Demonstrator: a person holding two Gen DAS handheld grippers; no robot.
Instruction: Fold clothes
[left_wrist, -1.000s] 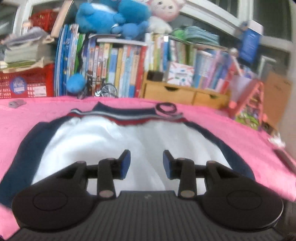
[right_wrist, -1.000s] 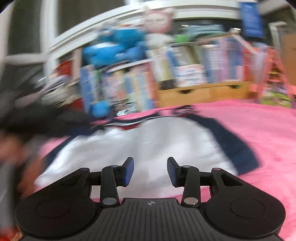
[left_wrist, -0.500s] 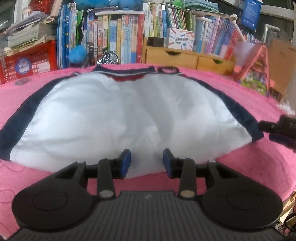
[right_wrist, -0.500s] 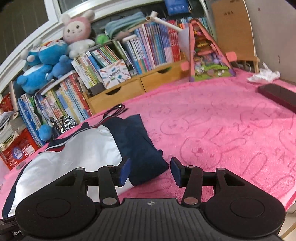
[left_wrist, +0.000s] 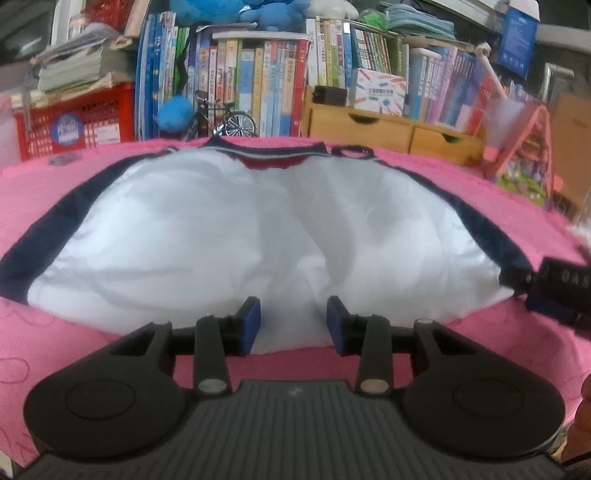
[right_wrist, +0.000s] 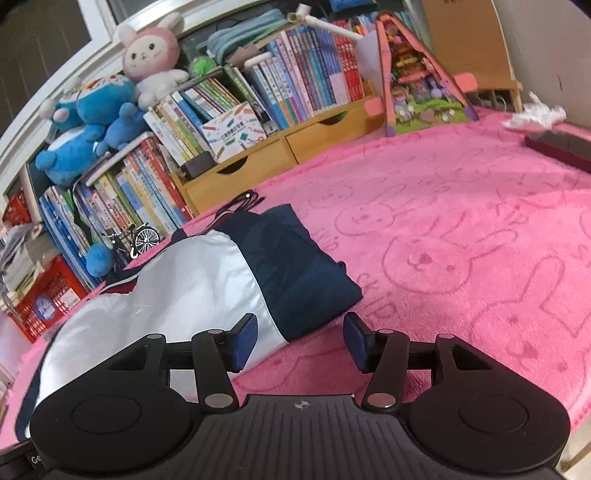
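Note:
A white shirt (left_wrist: 229, 236) with navy sleeves and a red-and-navy collar lies spread flat on the pink blanket (left_wrist: 55, 343). My left gripper (left_wrist: 294, 326) is open low over the shirt's near hem, and white cloth lies between its blue pads without being pinched. My right gripper (right_wrist: 300, 343) hovers at the shirt's right side, its jaws opening. The navy right sleeve (right_wrist: 295, 280) ends just ahead of its left pad (right_wrist: 243, 341), which does not press on it. In the left wrist view the right gripper (left_wrist: 554, 291) shows beside that sleeve's end.
A bookshelf (left_wrist: 258, 85), wooden drawers (left_wrist: 388, 129) and a red crate (left_wrist: 74, 125) line the blanket's far edge, with plush toys (right_wrist: 96, 125) on top. A pink toy house (right_wrist: 417, 85) stands far right. A black cable loop (left_wrist: 352, 151) lies by the collar. A dark flat object (right_wrist: 561, 146) lies at the right.
The left gripper drew back and sank, so the shirt's near hem now shows between its pads. The right gripper swung right to the navy sleeve, rolled, and its jaws widened.

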